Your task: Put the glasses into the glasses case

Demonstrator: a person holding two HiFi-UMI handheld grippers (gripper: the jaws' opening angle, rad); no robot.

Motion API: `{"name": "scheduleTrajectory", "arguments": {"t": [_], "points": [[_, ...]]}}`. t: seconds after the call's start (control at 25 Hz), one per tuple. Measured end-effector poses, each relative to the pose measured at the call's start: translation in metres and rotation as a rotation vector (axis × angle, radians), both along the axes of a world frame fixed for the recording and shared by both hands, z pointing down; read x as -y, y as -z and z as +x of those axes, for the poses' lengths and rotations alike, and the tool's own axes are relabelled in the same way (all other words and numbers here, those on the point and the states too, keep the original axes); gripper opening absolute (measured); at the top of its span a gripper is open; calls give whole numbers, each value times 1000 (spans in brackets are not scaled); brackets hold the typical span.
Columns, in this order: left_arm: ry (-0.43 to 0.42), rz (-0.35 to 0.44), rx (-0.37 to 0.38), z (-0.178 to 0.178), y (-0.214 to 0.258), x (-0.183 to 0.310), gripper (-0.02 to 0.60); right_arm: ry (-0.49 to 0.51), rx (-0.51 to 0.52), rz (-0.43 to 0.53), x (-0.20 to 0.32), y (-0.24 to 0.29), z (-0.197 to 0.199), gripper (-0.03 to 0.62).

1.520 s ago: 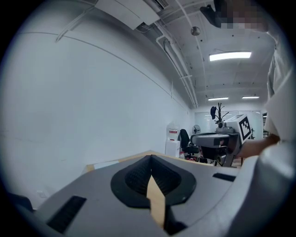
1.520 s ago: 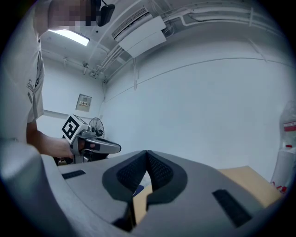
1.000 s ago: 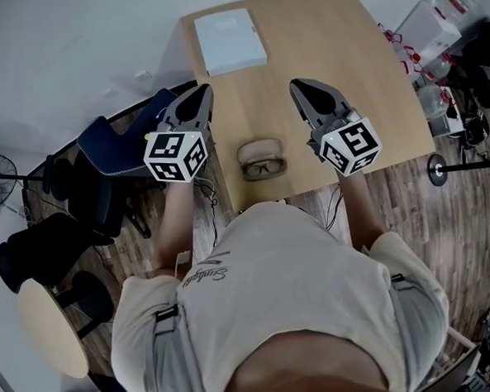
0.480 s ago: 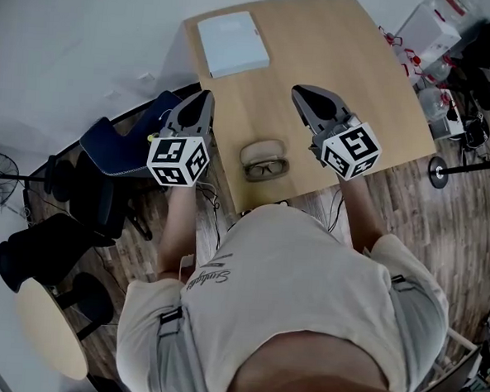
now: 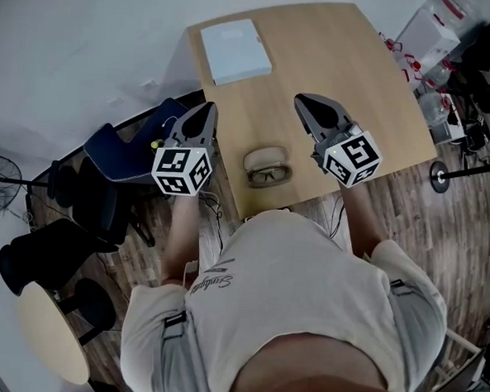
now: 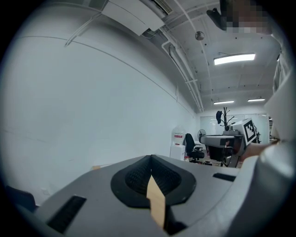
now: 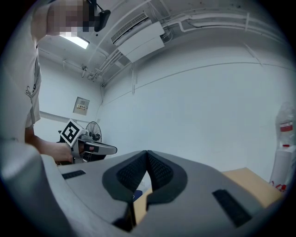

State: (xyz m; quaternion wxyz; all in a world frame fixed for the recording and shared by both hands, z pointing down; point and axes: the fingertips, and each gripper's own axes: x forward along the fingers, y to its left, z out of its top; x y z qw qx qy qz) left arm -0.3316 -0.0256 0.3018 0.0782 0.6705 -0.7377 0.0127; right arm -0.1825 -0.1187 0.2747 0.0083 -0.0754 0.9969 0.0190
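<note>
Near the front edge of the wooden table [image 5: 352,65] lies a beige glasses case [image 5: 266,157], with dark-framed glasses [image 5: 269,176] right in front of it, outside the case. My left gripper [image 5: 207,111] hovers over the table's left edge, left of the case, with its jaws shut and nothing in them. On the other side of the case, my right gripper [image 5: 305,102] is held above the table, also shut and empty. In the left gripper view [image 6: 150,159] and the right gripper view [image 7: 147,152] the jaw tips meet. Neither of those views shows the glasses.
A flat white box [image 5: 235,46] lies at the table's far left corner. A blue chair [image 5: 120,146] stands by the table's left side, with dark chairs and a round stool [image 5: 46,328] behind it. Bags and clutter [image 5: 452,63] sit to the right.
The head view has shifted slightly. Both grippers stay shut on either side of the case and glasses, which have not moved.
</note>
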Motion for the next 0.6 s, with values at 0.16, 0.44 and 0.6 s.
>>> {"name": "scheduleTrajectory", "arguments": {"t": [0.16, 0.44, 0.6], "points": [[-18, -9, 5, 2, -1, -1, 14, -7, -1, -14, 0, -4, 1, -5], [-36, -8, 7, 0, 0, -1, 14, -12, 4, -9, -1, -4, -1, -5], [-63, 2, 0, 7, -1, 2, 14, -14, -4, -12, -1, -8, 1, -5]]}}
